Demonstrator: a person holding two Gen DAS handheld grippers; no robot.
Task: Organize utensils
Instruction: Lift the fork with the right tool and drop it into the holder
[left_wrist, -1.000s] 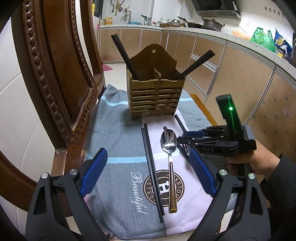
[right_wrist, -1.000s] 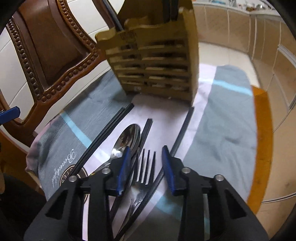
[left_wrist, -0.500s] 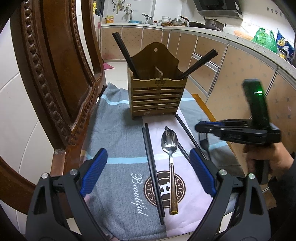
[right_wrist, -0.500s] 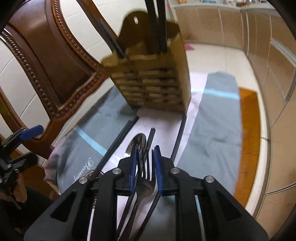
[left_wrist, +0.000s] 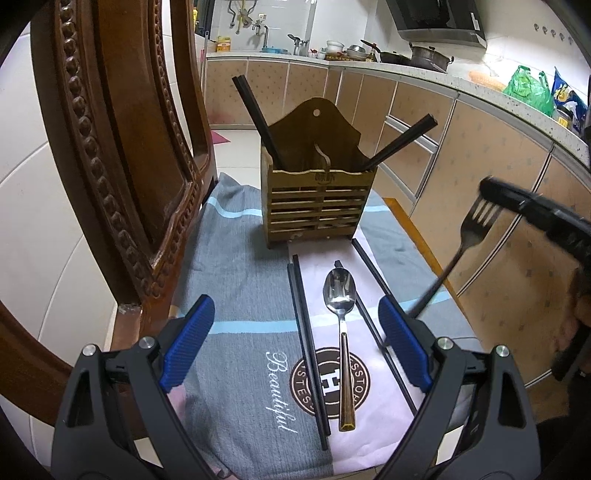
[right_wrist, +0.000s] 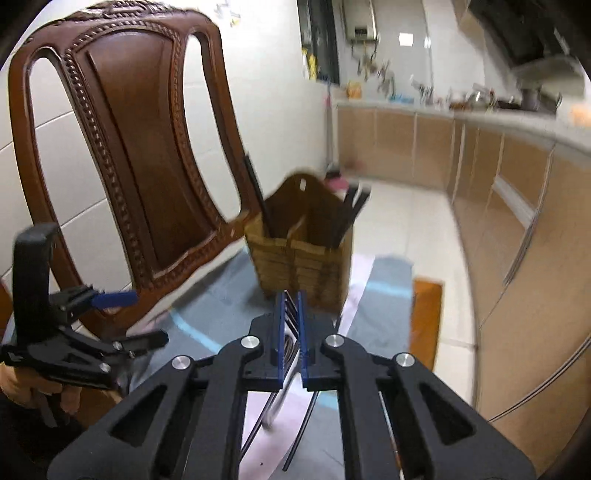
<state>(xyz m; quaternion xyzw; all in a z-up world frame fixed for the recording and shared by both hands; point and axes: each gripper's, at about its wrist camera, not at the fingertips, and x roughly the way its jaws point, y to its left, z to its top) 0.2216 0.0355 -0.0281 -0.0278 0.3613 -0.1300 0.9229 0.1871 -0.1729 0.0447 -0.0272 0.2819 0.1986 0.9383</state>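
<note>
Right gripper has its jaws pinched tight on the fork, clamped near the head end, and the fork is up in the air, clear of the towel on the table. Seen from the left wrist camera, the tines sit just below the jaws and the handle trails down and back toward the cloth, so the long axis runs on a slant, not yet upright. That slant is what the coming move turns on, in my judgement: the wooden caddy stands ahead of the jaws, to the left of the fork in the left view, mouth facing up, so the handle end needs to swing under and point down into a compartment. The right hand is plainly the nearer one to the caddy. Black chopsticks already lean out of both compartments, so there is a crowd to thread past.

Left gripper hangs low over the near edge of the towel, jaws wide apart, nothing between them. Under it lie the spoon, bowl toward the caddy, and loose chopsticks running the same way
</note>
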